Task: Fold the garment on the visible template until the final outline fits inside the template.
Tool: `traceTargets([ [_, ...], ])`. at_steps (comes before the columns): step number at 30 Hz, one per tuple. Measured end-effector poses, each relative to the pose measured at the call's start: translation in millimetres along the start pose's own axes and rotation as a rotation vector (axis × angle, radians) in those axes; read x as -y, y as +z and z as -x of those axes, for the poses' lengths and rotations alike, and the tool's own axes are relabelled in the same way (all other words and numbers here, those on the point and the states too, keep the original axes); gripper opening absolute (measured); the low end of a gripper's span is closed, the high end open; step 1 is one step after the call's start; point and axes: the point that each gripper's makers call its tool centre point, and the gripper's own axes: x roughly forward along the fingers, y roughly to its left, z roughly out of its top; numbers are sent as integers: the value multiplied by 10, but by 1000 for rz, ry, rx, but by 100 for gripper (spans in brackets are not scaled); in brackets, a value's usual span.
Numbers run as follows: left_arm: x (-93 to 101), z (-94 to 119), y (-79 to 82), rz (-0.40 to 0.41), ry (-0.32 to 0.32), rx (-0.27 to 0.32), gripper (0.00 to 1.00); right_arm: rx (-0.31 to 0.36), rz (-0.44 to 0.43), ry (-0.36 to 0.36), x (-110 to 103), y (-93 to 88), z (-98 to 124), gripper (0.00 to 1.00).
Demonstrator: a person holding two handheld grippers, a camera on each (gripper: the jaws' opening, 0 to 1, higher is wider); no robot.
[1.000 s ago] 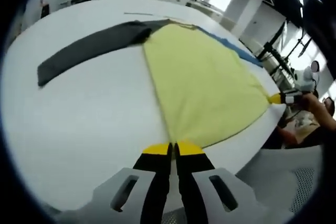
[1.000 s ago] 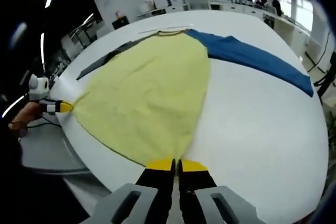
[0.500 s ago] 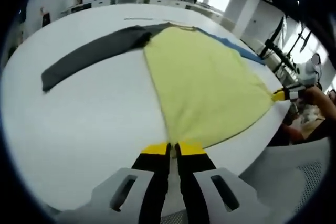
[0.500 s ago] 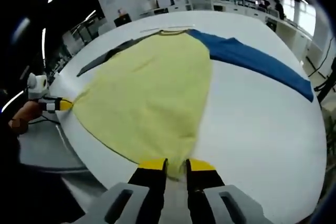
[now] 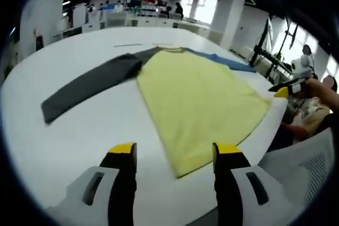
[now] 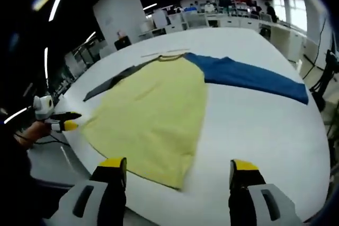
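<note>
Yellow garment point(image 5: 198, 96) flat on white table point(image 5: 90, 125)

Yellow-bodied garment point(image 5: 201, 96) spread flat on white table, one grey sleeve, one blue sleeve

left gripper point(image 5: 174, 154) released garment point(image 5: 198, 99), right gripper point(image 6: 179, 172) too

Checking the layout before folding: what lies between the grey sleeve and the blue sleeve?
The shirt's yellow body, in the right gripper view, joins the grey sleeve and the blue sleeve.
</note>
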Motion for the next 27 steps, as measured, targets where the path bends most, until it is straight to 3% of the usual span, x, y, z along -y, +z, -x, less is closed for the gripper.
traceTargets([
  [7,-6,52,119,-41,-18,54,79,70,-56,-16,186,203,81,90],
  [14,-12,82,156,-63,-31,72,93,135,-78,-80,644,458,119,96],
  [21,-40,90,161,-88,-32,72,99,184,-117,-165,1171,672,97,91],
  [23,-47,94,173,-100,-34,74,99,198,-131,-188,1227,707,102,89],
  [27,-29,113,214,-120,-40,81,99,223,-164,-270,1430,756,115,78],
])
